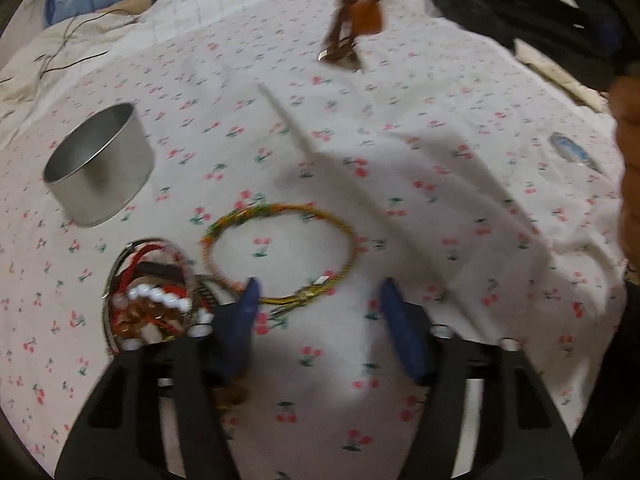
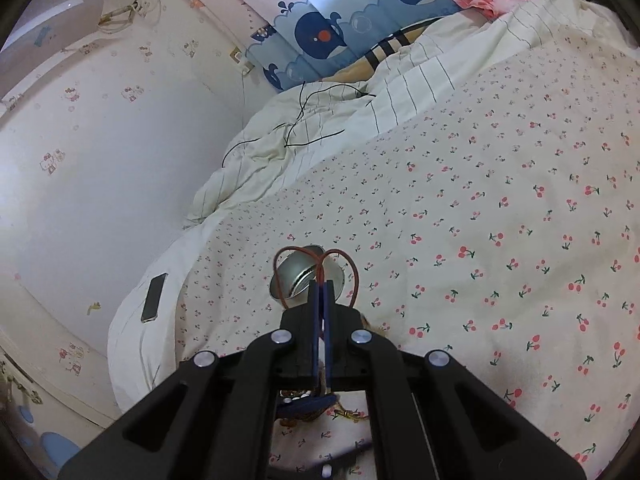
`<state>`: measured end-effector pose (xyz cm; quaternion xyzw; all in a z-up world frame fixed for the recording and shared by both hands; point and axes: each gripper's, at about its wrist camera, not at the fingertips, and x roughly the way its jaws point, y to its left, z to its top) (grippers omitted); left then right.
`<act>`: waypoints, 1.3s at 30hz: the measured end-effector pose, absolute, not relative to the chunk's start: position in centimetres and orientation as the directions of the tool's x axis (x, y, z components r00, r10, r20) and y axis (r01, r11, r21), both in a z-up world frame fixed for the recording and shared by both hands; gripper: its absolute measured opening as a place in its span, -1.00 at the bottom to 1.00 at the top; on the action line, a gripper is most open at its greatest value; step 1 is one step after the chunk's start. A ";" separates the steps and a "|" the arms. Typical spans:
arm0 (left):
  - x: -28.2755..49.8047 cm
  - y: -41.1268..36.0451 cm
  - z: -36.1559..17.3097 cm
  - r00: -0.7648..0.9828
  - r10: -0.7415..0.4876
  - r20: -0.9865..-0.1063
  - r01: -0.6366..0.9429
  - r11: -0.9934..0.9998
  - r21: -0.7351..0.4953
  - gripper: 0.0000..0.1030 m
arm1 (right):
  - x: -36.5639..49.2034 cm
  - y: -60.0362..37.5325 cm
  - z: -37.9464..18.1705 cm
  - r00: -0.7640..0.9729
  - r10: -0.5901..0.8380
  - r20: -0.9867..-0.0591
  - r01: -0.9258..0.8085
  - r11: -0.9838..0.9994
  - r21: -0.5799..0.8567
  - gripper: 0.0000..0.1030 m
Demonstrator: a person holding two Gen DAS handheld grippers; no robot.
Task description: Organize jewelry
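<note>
My left gripper is open, low over the cherry-print bed sheet, its fingertips at the near side of a gold-green twisted bangle. A clear lid or dish holding red, white and brown bead jewelry lies just left of my left finger. An empty round metal tin stands further left. My right gripper is shut on a brown cord necklace and holds it up above the bed; the tin shows beyond it. The same necklace hangs at the top of the left wrist view.
A small blue-white packet lies on the sheet at right. A phone lies at the bed's left edge by the wall. A rumpled striped blanket with a black cable lies at the far end.
</note>
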<state>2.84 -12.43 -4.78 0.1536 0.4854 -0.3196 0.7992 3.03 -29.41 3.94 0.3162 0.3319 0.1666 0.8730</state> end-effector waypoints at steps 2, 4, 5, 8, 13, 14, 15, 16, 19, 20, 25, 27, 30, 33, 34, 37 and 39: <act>3.1 -12.0 -4.8 0.342 -0.341 -0.876 0.627 0.777 -0.057 -0.60 | 2.8 -29.5 4.1 0.727 0.505 -0.465 -0.086 0.738 0.669 -0.95; 3.4 -11.8 -5.0 0.352 -0.313 -0.882 0.614 0.789 -0.035 -0.94 | 2.7 -29.5 4.2 0.729 0.506 -0.462 -0.091 0.740 0.666 -0.95; 3.9 -11.9 -5.2 0.355 -0.302 -0.885 0.610 0.792 -0.025 -0.94 | 2.7 -29.5 4.2 0.729 0.506 -0.461 -0.092 0.740 0.666 -0.95; 3.4 -12.1 -4.8 0.374 -0.284 -0.883 0.608 0.794 0.002 -0.95 | 2.6 -29.5 4.2 0.730 0.509 -0.457 -0.094 0.737 0.669 -0.95; 2.4 -11.1 -1.6 0.418 -0.352 -0.838 0.590 0.806 -0.044 -1.00 | 2.7 -29.6 3.9 0.725 0.518 -0.455 -0.092 0.727 0.681 -0.95; 2.2 -10.8 -1.1 0.424 -0.357 -0.832 0.588 0.808 -0.047 -1.00 | 2.8 -29.5 3.8 0.722 0.522 -0.455 -0.092 0.723 0.684 -0.95; 2.1 -10.3 -0.3 0.436 -0.369 -0.821 0.586 0.809 -0.052 -1.00 | 2.8 -29.4 3.7 0.720 0.523 -0.456 -0.091 0.723 0.685 -0.95; 2.0 -9.9 0.2 0.440 -0.376 -0.816 0.584 0.809 -0.058 -1.00 | 2.9 -29.3 3.6 0.717 0.523 -0.461 -0.091 0.726 0.682 -0.95; 2.4 -9.1 1.2 0.423 -0.406 -0.810 0.596 0.798 -0.089 -1.00 | 3.2 -28.8 3.4 0.709 0.521 -0.476 -0.088 0.734 0.673 -0.95; 2.6 -9.3 1.1 0.389 -0.422 -0.819 0.622 0.776 -0.104 -1.00 | 3.3 -28.7 3.3 0.706 0.521 -0.479 -0.088 0.736 0.671 -0.95; 2.5 -12.3 -1.6 0.338 -0.387 -0.858 0.684 0.727 -0.059 -0.82 | 3.5 -27.9 2.9 0.694 0.524 -0.494 -0.091 0.744 0.662 -0.95; 2.7 -13.2 -2.9 0.353 -0.359 -0.864 0.682 0.731 -0.025 -0.27 | 3.5 -28.0 2.8 0.693 0.524 -0.495 -0.089 0.743 0.663 -0.95; 3.0 -13.8 -4.0 0.376 -0.345 -0.860 0.671 0.741 -0.004 0.23 | 3.6 -28.1 2.7 0.691 0.527 -0.495 -0.088 0.740 0.666 -0.95; 2.8 -14.3 -4.7 0.309 -0.370 -0.876 0.691 0.720 -0.060 -0.76 | 3.6 -27.9 2.8 0.688 0.531 -0.494 -0.096 0.741 0.664 -0.95; 2.6 -14.5 -4.7 0.313 -0.360 -0.879 0.696 0.717 -0.045 -0.85 | 3.6 -27.9 2.8 0.688 0.532 -0.493 -0.098 0.742 0.663 -0.95; 2.0 -14.6 -4.1 0.335 -0.344 -0.877 0.707 0.707 -0.007 -0.86 | 3.6 -28.0 2.8 0.691 0.532 -0.488 -0.096 0.738 0.668 -0.95; 1.7 -14.1 -3.2 0.344 -0.357 -0.869 0.696 0.717 -0.019 -0.86 | 3.5 -28.2 2.8 0.695 0.533 -0.482 -0.092 0.732 0.675 -0.95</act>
